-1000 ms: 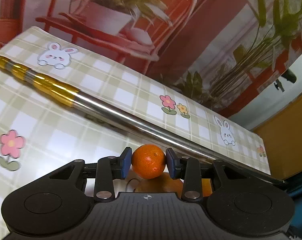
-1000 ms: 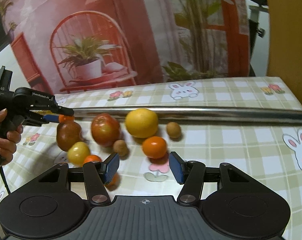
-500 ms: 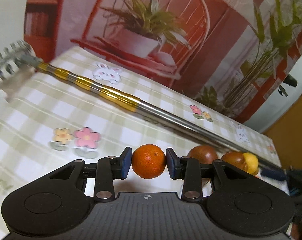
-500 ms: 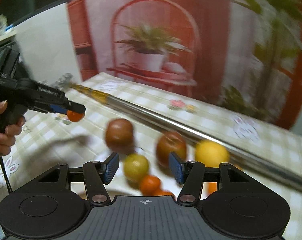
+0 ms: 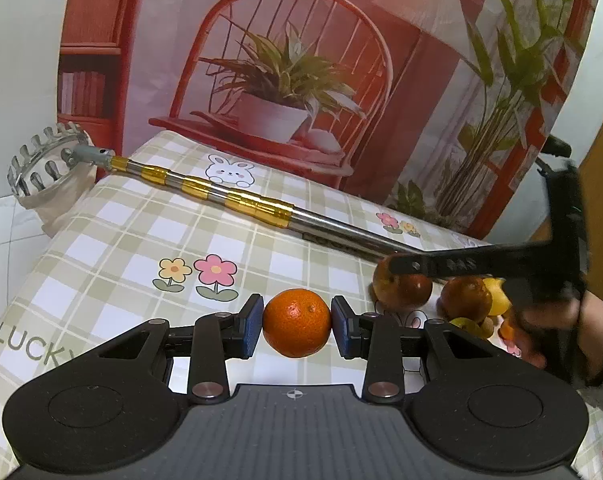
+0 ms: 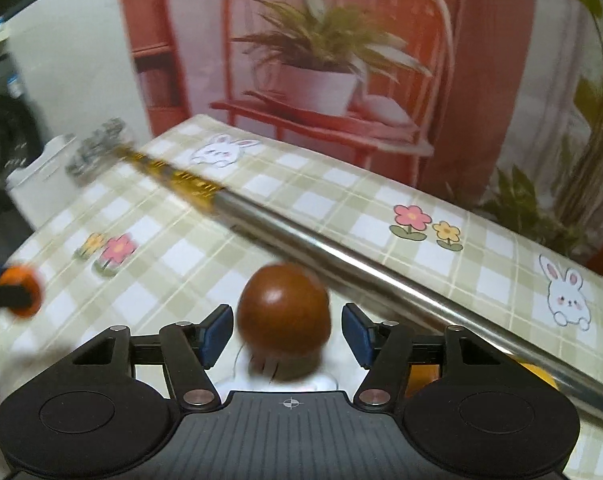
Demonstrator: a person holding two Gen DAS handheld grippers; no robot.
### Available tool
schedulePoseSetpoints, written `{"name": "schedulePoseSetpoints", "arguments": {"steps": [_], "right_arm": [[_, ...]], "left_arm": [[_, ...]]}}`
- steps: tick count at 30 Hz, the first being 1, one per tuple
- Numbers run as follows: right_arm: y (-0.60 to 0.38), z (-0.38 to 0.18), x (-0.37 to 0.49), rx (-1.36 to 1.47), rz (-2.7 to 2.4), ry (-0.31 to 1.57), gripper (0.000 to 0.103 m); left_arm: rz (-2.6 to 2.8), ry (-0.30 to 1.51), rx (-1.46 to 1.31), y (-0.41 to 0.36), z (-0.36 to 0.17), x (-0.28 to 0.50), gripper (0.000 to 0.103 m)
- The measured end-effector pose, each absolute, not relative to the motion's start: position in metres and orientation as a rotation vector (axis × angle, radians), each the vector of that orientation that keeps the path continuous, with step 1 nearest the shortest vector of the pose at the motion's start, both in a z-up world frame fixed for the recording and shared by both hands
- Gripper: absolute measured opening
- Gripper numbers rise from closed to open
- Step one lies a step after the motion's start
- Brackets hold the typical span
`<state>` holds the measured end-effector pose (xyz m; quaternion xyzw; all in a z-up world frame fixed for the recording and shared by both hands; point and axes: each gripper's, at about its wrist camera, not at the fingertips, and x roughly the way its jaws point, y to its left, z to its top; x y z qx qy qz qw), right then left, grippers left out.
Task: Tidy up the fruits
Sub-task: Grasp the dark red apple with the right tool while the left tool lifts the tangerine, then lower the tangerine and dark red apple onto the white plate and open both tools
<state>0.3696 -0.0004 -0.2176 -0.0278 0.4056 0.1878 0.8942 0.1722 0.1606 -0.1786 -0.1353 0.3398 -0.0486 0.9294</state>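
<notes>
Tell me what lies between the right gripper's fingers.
In the right wrist view, a brown fruit lies between the opening right gripper's fingers, clear of both pads.

The left gripper (image 5: 297, 329) tilts downward, its blue pads pressed on either side of an orange (image 5: 297, 328) held clear of the counter. The right gripper (image 6: 288, 334) also angles down, its jaws opening, with a brown fruit (image 6: 283, 312) between them and a gap at each pad. In the left view, a hand (image 5: 557, 320) grips the right gripper's handle.
</notes>
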Motion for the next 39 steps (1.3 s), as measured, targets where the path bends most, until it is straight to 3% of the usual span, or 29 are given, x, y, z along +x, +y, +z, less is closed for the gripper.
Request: {"name": "schedulePoseSetpoints", "arguments": {"steps": [7,17,31,39], "right_arm": [[0.007,-0.231,0.408,0.016,0.322,0.952,0.055],[0.008,-0.237,0.396,0.054,0.301,1.010,0.052],[-0.072,-0.184,0.284,0.234,0.402,0.797,0.052],[-0.138,-0.185,0.213,0.334,0.303,0.699,0.052]], "left_arm": [[-0.104,0.698,-0.297,0.165,-0.185,0.165,0.039],[-0.140,0.719,-0.290,0.152,-0.185,0.160,0.039],[-0.362,0.785,-0.131,0.071,-0.184,0.158,0.039],[-0.486,0.846,-0.037,0.013,-0.202,0.174,0.039]]}}
